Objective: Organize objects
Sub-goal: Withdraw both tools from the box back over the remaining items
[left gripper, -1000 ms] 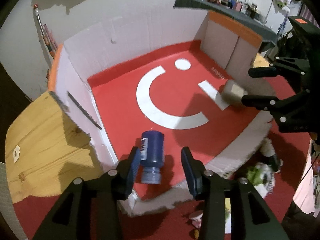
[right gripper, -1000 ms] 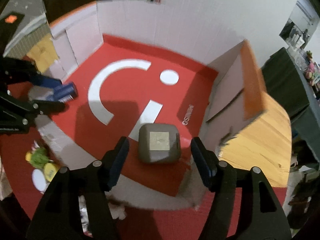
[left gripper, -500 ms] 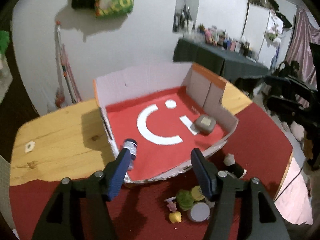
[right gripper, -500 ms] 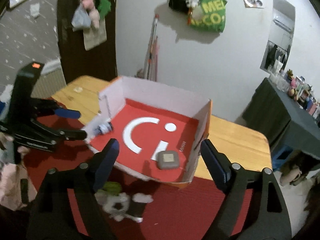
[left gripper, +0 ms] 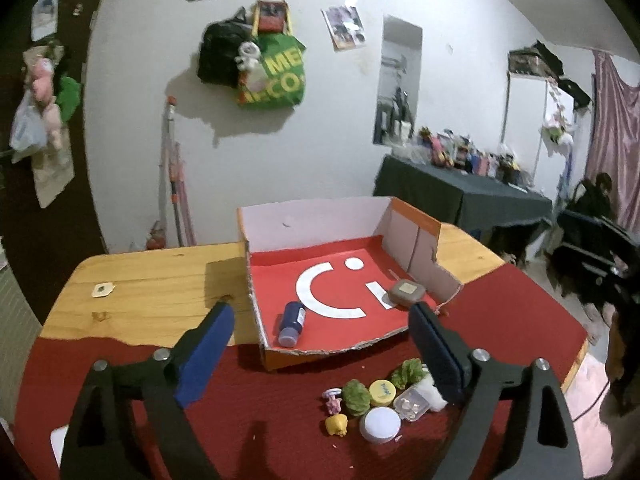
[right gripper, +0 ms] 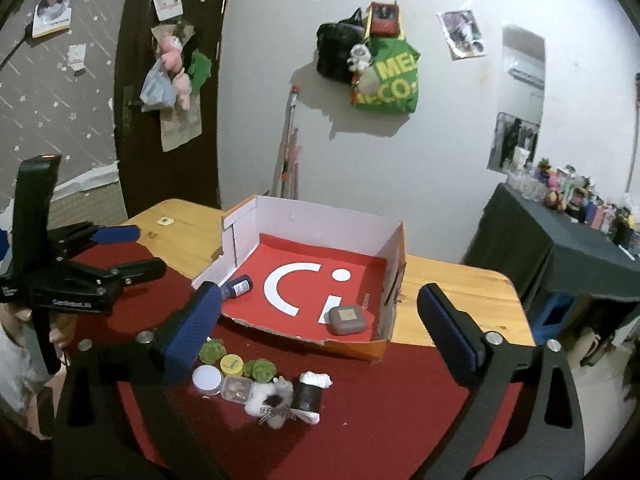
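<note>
Both grippers are raised above the near edge of the tabletop, and neither grasps anything. The left gripper [left gripper: 320, 354] is spread wide with nothing between its blue pads [left gripper: 204, 354]. The right gripper [right gripper: 324, 332] is likewise released, its fingers well apart.

A cardboard box [left gripper: 312, 216] stands on the wooden table [left gripper: 160, 280], with its torn front wall at the edge of the red cloth [left gripper: 260, 400] that covers the near half of the tabletop. The box floor is red with a white emblem.

Inside the box:
- A blue bottle [left gripper: 291, 323] lies on its side in the front left corner, cap toward the front wall, close to the left wall.
- A grey rounded case [left gripper: 406, 292] lies flat near the front right corner, just beside the right wall. The right wrist view confirms both positions: bottle [right gripper: 239, 287], case [right gripper: 346, 320].

On the red cloth, in front of the box's front wall, is a cluster of small items:
- two green fuzzy pieces [left gripper: 356, 396]
- a yellow lid [left gripper: 382, 393]
- a white round jar [left gripper: 379, 424]
- a clear small case [left gripper: 410, 403]
- a yellow figurine [left gripper: 337, 425]
- a pink figurine [left gripper: 333, 400]
- a white fluffy toy [right gripper: 269, 398], touching a black roll [right gripper: 309, 397], both shown in the right wrist view

A small pale sticker [left gripper: 102, 289] lies on the bare wood near the far left corner of the tabletop.
</note>
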Action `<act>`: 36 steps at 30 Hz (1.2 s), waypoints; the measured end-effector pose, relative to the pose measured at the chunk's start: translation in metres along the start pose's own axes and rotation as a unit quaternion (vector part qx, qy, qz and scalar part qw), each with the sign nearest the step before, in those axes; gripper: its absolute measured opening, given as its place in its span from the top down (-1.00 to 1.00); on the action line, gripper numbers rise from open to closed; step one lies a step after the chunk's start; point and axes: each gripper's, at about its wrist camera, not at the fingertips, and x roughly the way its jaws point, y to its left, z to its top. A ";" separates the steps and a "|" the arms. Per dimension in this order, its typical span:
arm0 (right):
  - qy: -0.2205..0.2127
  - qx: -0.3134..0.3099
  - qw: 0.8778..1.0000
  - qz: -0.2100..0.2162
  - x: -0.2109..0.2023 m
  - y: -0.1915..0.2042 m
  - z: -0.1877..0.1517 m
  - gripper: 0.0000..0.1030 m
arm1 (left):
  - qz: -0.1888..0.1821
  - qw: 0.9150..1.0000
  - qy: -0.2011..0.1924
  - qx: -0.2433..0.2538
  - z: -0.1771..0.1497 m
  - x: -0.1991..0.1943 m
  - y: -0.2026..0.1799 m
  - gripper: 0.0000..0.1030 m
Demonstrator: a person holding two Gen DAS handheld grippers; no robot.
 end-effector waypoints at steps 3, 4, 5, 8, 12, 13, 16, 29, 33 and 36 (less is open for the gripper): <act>-0.015 0.005 1.000 -0.020 -0.006 0.006 -0.014 -0.98 | 0.016 1.000 -0.018 0.001 -0.012 -0.010 -0.009 -0.90; -0.012 0.009 1.000 -0.018 -0.006 0.007 -0.021 -1.00 | 0.020 1.000 -0.021 0.002 -0.017 -0.012 -0.012 -0.91; -0.008 0.012 1.000 -0.014 -0.005 0.008 -0.025 -1.00 | 0.024 0.999 -0.023 0.002 -0.021 -0.013 -0.015 -0.92; 0.005 0.034 0.999 -0.008 0.000 0.007 -0.042 -1.00 | 0.031 0.999 -0.025 -0.004 -0.034 -0.016 -0.022 -0.95; 0.026 0.057 0.998 -0.003 0.006 0.006 -0.064 -1.00 | 0.030 0.999 -0.017 -0.017 -0.052 -0.016 -0.024 -1.00; 0.034 0.064 0.997 -0.002 0.009 0.005 -0.070 -1.00 | 0.032 0.999 -0.013 -0.019 -0.055 -0.016 -0.025 -1.00; 0.057 0.086 0.995 0.001 0.017 0.001 -0.086 -1.00 | 0.033 0.999 0.005 -0.027 -0.068 -0.011 -0.025 -1.00; 0.147 0.141 0.979 0.016 0.047 -0.005 -0.139 -1.00 | 0.030 0.994 0.088 -0.057 -0.122 0.021 -0.024 -1.00; 0.159 0.145 0.976 0.017 0.051 -0.004 -0.143 -1.00 | 0.031 0.993 0.092 -0.061 -0.122 0.022 -0.022 -1.00; 0.163 0.149 0.975 0.019 0.053 -0.005 -0.144 -1.00 | 0.031 0.993 0.094 -0.062 -0.121 0.024 -0.021 -1.00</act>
